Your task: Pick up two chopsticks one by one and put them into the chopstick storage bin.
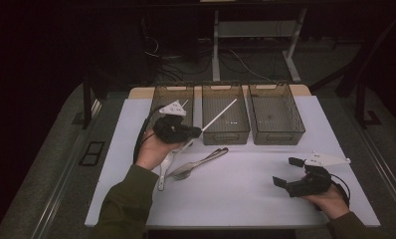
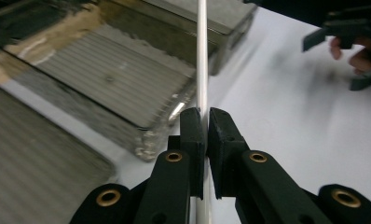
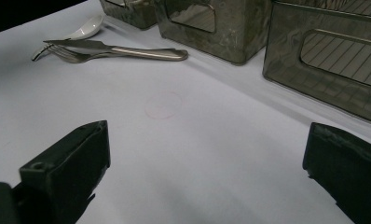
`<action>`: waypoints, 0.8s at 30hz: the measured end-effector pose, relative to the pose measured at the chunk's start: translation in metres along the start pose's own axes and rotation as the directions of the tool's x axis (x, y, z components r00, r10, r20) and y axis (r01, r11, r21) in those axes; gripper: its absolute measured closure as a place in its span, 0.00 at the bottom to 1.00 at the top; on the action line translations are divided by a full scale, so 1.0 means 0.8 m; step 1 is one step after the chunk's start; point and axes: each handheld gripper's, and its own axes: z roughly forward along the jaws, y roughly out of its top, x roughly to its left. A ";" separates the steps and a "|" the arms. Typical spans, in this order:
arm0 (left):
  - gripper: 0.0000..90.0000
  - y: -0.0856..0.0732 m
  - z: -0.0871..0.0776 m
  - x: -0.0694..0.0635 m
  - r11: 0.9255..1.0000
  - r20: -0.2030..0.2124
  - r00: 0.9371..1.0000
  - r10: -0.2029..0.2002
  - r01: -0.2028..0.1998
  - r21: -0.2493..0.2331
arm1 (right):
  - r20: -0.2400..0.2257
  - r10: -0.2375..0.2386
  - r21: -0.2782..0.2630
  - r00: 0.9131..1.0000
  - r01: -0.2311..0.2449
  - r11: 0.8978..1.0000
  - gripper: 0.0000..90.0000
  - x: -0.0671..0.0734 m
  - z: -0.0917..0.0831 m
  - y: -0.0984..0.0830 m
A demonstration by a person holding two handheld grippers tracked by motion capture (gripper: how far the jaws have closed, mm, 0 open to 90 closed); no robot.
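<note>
White surface (image 1: 246, 189), three bins behind. Our left gripper (image 2: 205, 122) fingers pinch a chopstick (image 1: 220, 117) near its end: light, stiff, slippery. Right gripper (image 1: 291, 172) fingers spread, empty.

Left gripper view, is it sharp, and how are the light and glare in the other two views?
Left gripper view: the left gripper and white stick are sharp, the bins smeared by blur, with glare on one rim. High view: dim, dark surroundings, only the white table lit. Right gripper view: the fork and knife fairly crisp, the near right gripper soft.
</note>
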 end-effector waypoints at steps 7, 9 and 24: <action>0.93 0.018 -0.016 0.032 0.999 -0.061 0.998 -0.005 0.004 -0.032 | -0.004 -0.002 0.002 1.000 0.002 1.000 0.01 0.001 0.000 -0.001; 0.93 0.022 -0.020 0.042 0.998 -0.080 0.997 -0.013 0.008 -0.060 | -0.002 -0.003 0.000 1.000 0.003 1.000 0.01 0.001 0.000 -0.001; 0.93 -0.001 -0.015 0.121 0.994 -0.231 0.968 -0.100 0.090 -0.055 | 0.000 0.005 0.000 1.000 -0.005 1.000 0.01 -0.001 -0.002 -0.001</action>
